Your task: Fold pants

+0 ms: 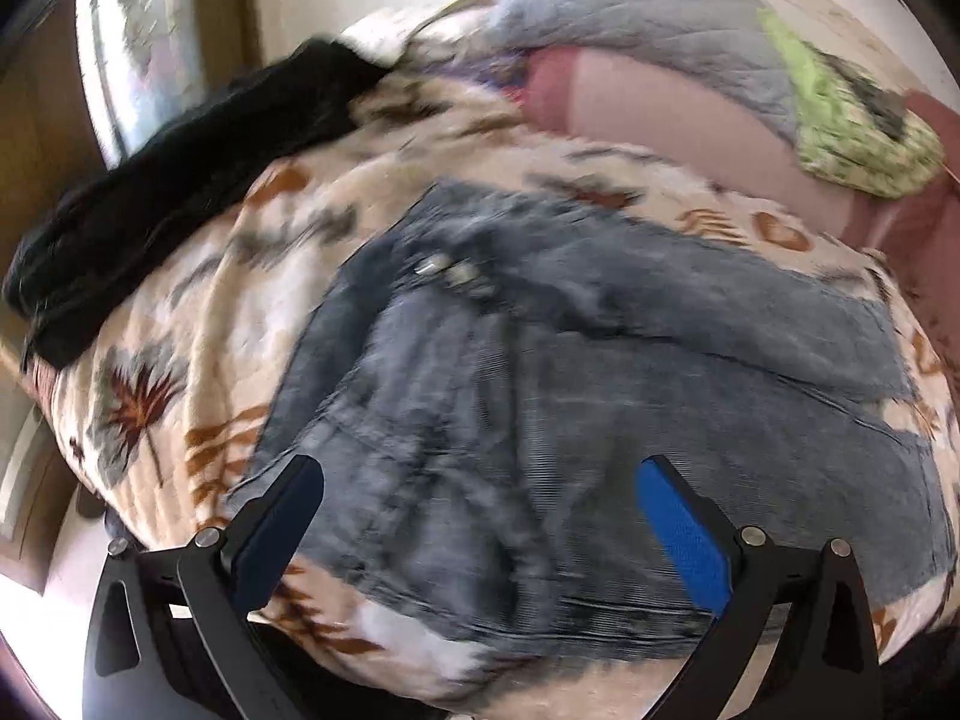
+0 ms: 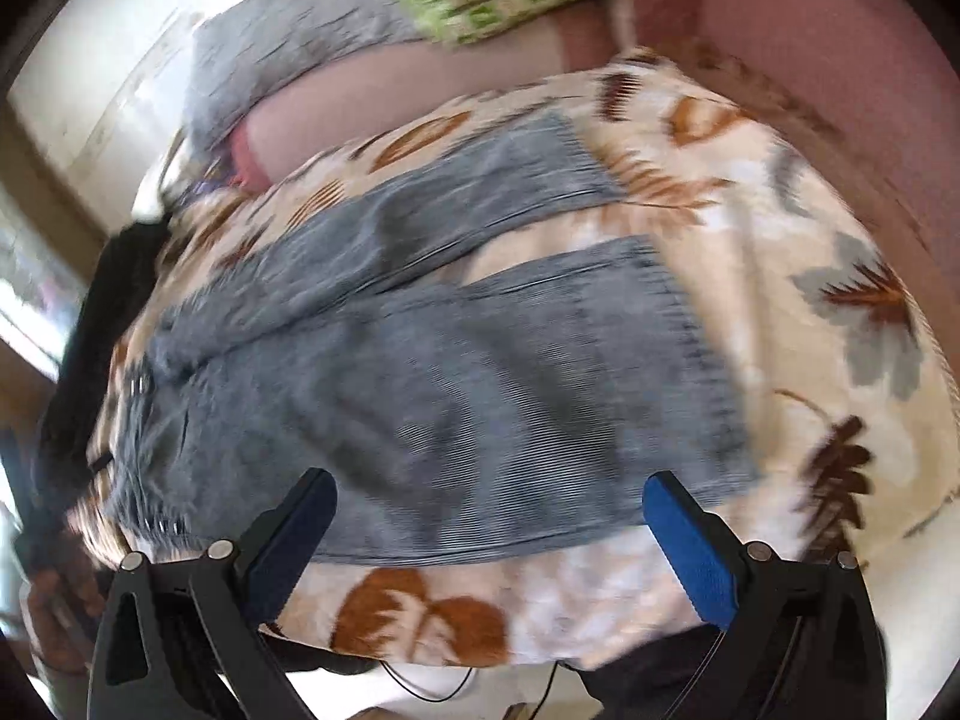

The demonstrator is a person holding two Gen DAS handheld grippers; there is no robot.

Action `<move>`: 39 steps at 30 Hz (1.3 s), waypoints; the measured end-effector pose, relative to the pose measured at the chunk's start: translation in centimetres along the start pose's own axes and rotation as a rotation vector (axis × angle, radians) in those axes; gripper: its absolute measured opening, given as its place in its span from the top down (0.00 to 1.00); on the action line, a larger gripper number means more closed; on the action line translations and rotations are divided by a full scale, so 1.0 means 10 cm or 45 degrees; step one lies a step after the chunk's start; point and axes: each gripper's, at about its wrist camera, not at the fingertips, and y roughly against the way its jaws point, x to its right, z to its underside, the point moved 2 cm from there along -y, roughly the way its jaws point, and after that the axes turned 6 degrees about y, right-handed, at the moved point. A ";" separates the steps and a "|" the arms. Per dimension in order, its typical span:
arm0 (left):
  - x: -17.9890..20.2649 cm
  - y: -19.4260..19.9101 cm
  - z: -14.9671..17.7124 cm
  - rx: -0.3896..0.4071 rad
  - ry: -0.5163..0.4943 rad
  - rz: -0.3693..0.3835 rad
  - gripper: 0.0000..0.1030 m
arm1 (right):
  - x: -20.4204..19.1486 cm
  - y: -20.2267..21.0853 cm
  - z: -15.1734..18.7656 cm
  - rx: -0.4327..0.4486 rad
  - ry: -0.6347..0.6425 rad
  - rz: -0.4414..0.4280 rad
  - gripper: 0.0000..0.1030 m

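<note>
Grey-blue denim pants [image 1: 540,372] lie spread flat on a cream leaf-print blanket [image 1: 198,324]. In the left wrist view the waist with its metal button [image 1: 438,267] is in the middle. My left gripper [image 1: 480,474] is open and empty above the hip area. In the right wrist view the pants [image 2: 456,396] show both legs apart, running up to the right. My right gripper [image 2: 489,489] is open and empty over the near leg. Both views are motion-blurred.
A black garment [image 1: 180,180] lies at the blanket's left edge. A grey quilted pillow [image 1: 630,18], a green patterned pillow [image 1: 840,120] and a pink sheet [image 1: 660,114] lie behind. The blanket [image 2: 750,192] ends near a pink edge [image 2: 810,30].
</note>
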 end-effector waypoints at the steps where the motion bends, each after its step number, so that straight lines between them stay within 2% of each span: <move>1: -0.11 -0.07 -0.02 -0.025 0.032 -0.013 0.00 | 0.14 0.04 -0.02 0.002 -0.045 0.004 0.00; 5: -0.37 -0.31 -0.07 -0.094 0.042 -0.131 0.00 | 0.73 0.06 -0.09 -0.035 -0.236 0.025 0.00; 7: -0.45 -0.36 -0.07 -0.104 0.027 -0.166 0.00 | 0.91 0.03 -0.10 -0.069 -0.308 -0.011 0.00; 10: -0.56 -0.37 -0.05 -0.115 0.065 -0.095 0.00 | 0.97 -0.06 -0.11 -0.104 -0.345 -0.123 0.01; 12: -0.61 -0.39 -0.04 -0.126 0.095 -0.088 0.00 | 0.97 -0.14 -0.10 -0.130 -0.351 -0.133 0.08; 13: -0.64 -0.40 -0.03 -0.136 0.110 -0.079 0.00 | 0.95 -0.21 -0.08 -0.164 -0.367 -0.145 0.17; 14: -0.66 -0.40 -0.02 -0.141 0.127 -0.069 0.00 | 0.94 -0.25 -0.06 -0.182 -0.374 -0.148 0.20; 16: -0.70 -0.38 0.01 -0.130 0.153 -0.060 0.00 | 0.93 -0.32 -0.05 -0.194 -0.360 -0.114 0.21; 18: -0.76 -0.39 0.02 -0.128 0.164 -0.065 0.00 | 0.95 -0.36 -0.02 -0.206 -0.373 -0.105 0.31; 20: -0.83 -0.36 0.02 -0.112 0.188 -0.078 0.01 | 0.93 -0.34 -0.02 -0.202 -0.335 -0.050 0.55; 22: -0.90 -0.34 0.02 -0.098 0.225 -0.079 0.05 | 0.88 -0.28 -0.03 -0.193 -0.271 0.004 0.69; 24: -0.99 -0.31 0.02 -0.103 0.277 -0.070 0.18 | 0.83 -0.24 -0.05 -0.183 -0.204 0.067 0.71; 25: -1.03 -0.31 0.03 -0.109 0.299 -0.067 0.22 | 0.76 -0.19 -0.07 -0.169 -0.152 0.095 0.72; 27: -1.11 -0.32 0.04 -0.125 0.345 -0.057 0.38 | 0.59 -0.08 -0.13 -0.123 -0.054 0.133 0.74; 29: -1.18 -0.34 0.06 -0.148 0.382 -0.032 0.43 | 0.48 0.02 -0.18 -0.075 0.002 0.153 0.74; 32: -1.18 -0.37 0.06 -0.165 0.375 -0.030 0.43 | 0.37 0.20 -0.27 0.001 0.054 0.171 0.74; 34: -1.14 -0.43 0.04 -0.193 0.359 -0.045 0.43 | 0.37 0.22 -0.28 0.010 0.065 0.188 0.74; 39: -1.14 -0.42 0.06 -0.222 0.436 -0.026 0.41 | 0.60 -0.11 -0.11 -0.098 -0.017 0.150 0.74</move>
